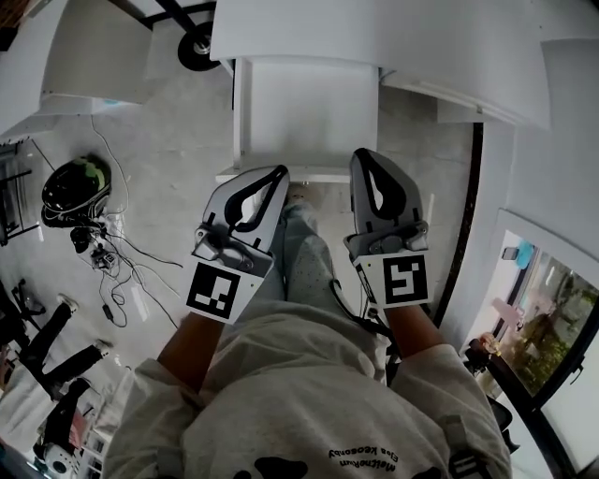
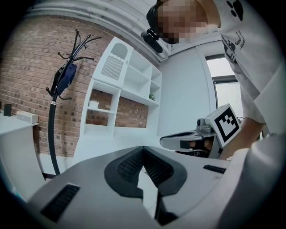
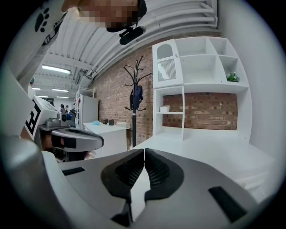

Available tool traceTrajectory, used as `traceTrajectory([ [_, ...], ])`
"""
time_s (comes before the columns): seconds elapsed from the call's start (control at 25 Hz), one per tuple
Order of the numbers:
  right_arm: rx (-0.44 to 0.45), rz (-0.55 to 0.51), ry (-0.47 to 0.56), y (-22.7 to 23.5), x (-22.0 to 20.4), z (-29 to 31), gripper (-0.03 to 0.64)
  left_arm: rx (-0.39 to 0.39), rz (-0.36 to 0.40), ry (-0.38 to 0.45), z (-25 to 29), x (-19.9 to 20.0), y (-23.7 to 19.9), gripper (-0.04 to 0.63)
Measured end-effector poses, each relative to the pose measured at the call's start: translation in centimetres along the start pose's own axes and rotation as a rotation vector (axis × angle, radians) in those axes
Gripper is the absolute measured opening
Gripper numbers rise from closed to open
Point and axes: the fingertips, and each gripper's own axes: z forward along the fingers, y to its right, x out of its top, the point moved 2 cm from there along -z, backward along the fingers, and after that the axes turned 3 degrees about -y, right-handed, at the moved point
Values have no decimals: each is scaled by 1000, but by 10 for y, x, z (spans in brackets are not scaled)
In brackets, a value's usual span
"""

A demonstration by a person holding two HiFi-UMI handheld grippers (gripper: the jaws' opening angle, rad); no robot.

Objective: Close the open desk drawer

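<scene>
- The white drawer (image 1: 305, 105) stands pulled out from under the white desk top (image 1: 309, 28), its front edge towards the person.
- The left gripper (image 1: 280, 172) has its jaws pressed together with nothing between them; in the head view its tip lies over the drawer's front edge.
- The right gripper (image 1: 361, 155) is also pressed together and holds nothing; its tip shows at the drawer's front right corner.
- Whether either gripper touches the drawer cannot be told.
- The two grippers are side by side, the person's legs between them.
- A black helmet (image 1: 75, 187) and loose cables (image 1: 117, 267) lie on the floor to the left.
</scene>
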Motion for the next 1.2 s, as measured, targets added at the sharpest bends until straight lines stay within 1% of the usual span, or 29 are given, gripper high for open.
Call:
traceTrajectory([
  [0.16,0,49,24,-2,-14,13,32,-13,-6,-21,9,-22,-3,18],
  [0.32,22,51,11,-7,-38,18,32,-21,-2,-43,14,-45,-5,18],
  [0.56,29,62,-5,-10,-67,32,32,-33,-14,-77,21,-75,-9,18],
  [1.0,76,94,-55,-29,-110,39,32,-29,-42,-115,20,-115,-16,19],
  [1.2,128,116,-79,-42,-126,30,31,-27,-57,-133,17,-126,-13,18],
])
